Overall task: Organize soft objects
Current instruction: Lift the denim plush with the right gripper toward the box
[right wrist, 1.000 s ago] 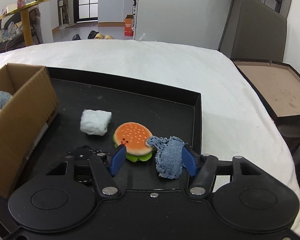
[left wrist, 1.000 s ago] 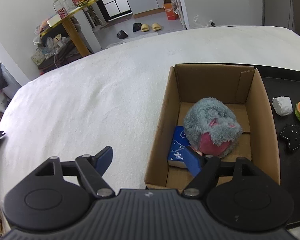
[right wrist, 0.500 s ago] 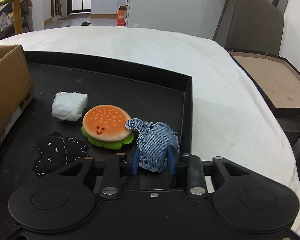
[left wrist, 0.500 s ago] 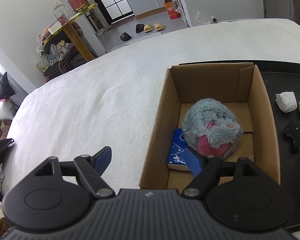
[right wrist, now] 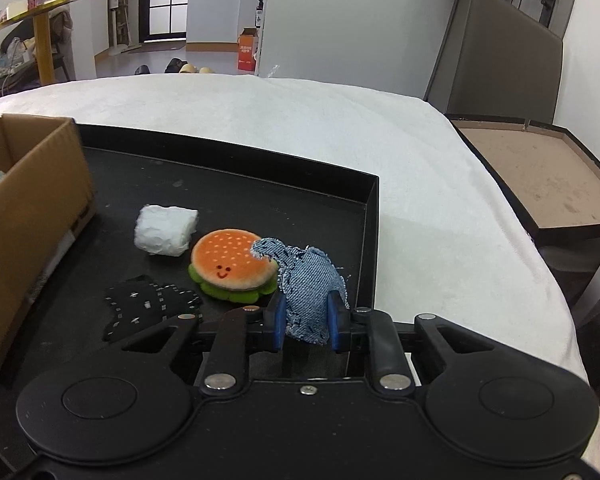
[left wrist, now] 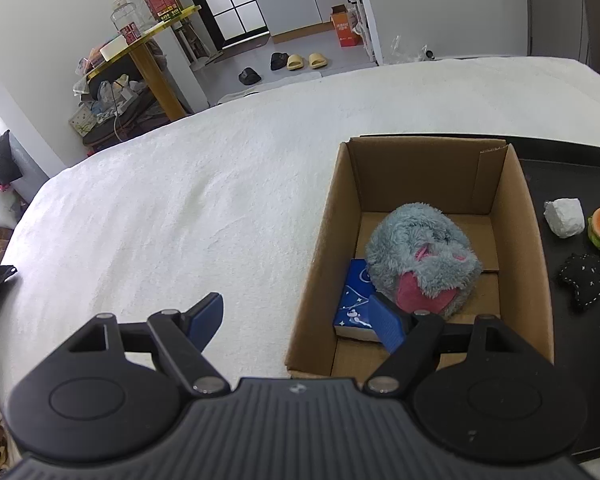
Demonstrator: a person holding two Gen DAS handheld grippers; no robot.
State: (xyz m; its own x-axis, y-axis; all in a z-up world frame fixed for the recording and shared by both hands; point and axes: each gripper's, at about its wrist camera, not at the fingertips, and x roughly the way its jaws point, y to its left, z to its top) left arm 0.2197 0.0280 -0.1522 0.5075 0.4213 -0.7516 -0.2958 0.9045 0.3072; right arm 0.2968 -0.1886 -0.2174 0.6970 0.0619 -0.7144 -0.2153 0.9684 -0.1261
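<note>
The left gripper (left wrist: 296,320) hangs with its jaws spread wide and nothing between them, above the near left corner of the cardboard box (left wrist: 324,248). The box stands on a desk covered in white cloth (left wrist: 160,220), its right side resting on the black tray (right wrist: 236,184). Inside it sit a grey furry plush (left wrist: 420,256) with a pink patch and, tucked under its left side, a blue packet (left wrist: 354,300).

On the tray floor to the right of the box lie a white wrapped wad (right wrist: 166,230), a black stitched fabric piece (right wrist: 148,304) and a burger-shaped plush (right wrist: 234,264) with a smiling face. These look light and squashy; each would likely be best pinched across its thick middle, while the flat black piece would need taking by an edge.

Furthest right, near the tray's right wall, the right gripper (right wrist: 306,322) is pinched narrow on the denim piece (right wrist: 308,284), gripping its lower part. The denim's upper flap overlaps the burger's edge in this view; whether they touch cannot be told. The denim appears limp, frayed and very light, so it should droop when lifted but is unlikely to slip from the pads (right wrist: 280,320).
</note>
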